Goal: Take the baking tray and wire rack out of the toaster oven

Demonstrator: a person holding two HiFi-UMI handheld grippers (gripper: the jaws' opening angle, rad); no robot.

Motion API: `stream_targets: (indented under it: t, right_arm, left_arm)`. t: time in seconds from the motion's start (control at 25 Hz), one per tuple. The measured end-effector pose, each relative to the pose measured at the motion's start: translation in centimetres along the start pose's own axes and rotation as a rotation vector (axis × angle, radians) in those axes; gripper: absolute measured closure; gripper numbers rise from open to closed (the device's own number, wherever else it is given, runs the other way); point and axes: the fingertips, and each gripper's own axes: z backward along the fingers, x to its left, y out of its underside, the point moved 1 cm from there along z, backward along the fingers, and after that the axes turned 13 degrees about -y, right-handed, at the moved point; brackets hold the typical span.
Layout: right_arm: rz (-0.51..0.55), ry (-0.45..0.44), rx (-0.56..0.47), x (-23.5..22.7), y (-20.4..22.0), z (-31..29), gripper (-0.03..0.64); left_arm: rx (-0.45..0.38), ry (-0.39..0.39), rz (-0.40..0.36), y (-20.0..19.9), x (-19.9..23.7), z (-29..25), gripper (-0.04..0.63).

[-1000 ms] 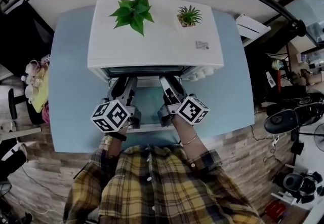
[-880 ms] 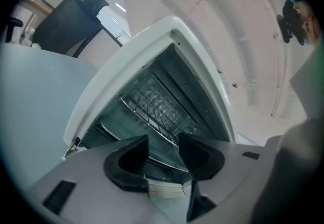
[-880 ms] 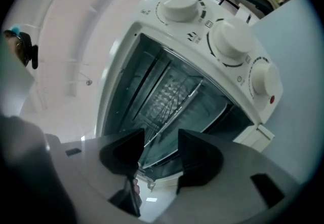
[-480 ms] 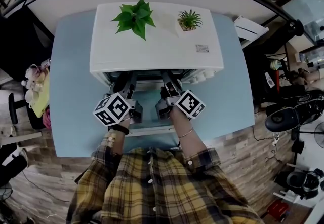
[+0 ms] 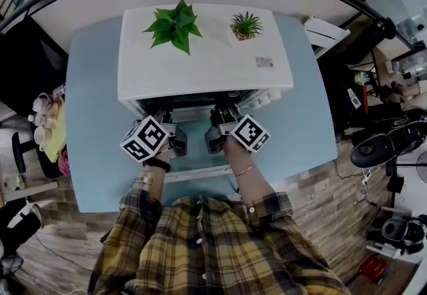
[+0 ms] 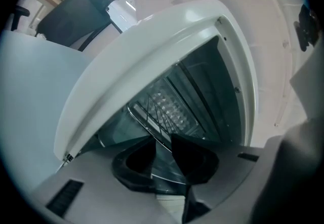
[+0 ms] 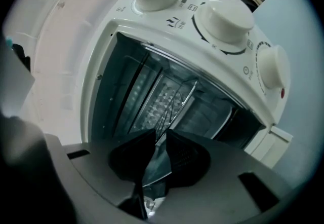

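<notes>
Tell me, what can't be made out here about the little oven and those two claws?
Gripper views: left gripper and right gripper have just been closing on a metal rim; whether tray's or rack's, too dim to tell.
Head view: the toaster oven covers its own inside and both grippers' jaw tips.
Right gripper view: markings round the knobs, too small to read.
Head view: the label on the oven, too small.

No legible txt on toaster oven (image 5: 200, 67) label (image 5: 265, 61)

Yellow plaid shirt (image 5: 213, 247), black wristband (image 5: 156, 163), thin bracelet (image 5: 244, 170), tools (image 5: 164, 117) (image 5: 224, 115) with black-and-white marker cubes (image 5: 143, 139)
</notes>
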Motion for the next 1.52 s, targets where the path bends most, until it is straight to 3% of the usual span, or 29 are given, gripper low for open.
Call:
stream_targets:
  t: [0.64,1.08,1.24,1.52]
  right_arm:
    - [-0.110,0.008,-0.098,0.8,1.1,2.5,0.577]
    - [-0.256,-0.063,-0.140,1.4,1.3,4.8,0.579]
    - [-0.310,-0.097,-0.126,1.9,1.8,6.0,0.594]
    - [-0.265,-0.137,-0.050,3.6,2.6,8.7,0.594]
  left_arm:
    - [0.015,0.027,-0.011,1.2,0.5,2.3,0.522]
    - [-0.010,0.016,0.048,2.7,0.5,5.6,0.532]
    - [-0.031,0.000,0.054,3.3,0.6,6.9,0.534]
    - [-0.087,-0.022,0.030,4.6,0.3,10.3,0.531]
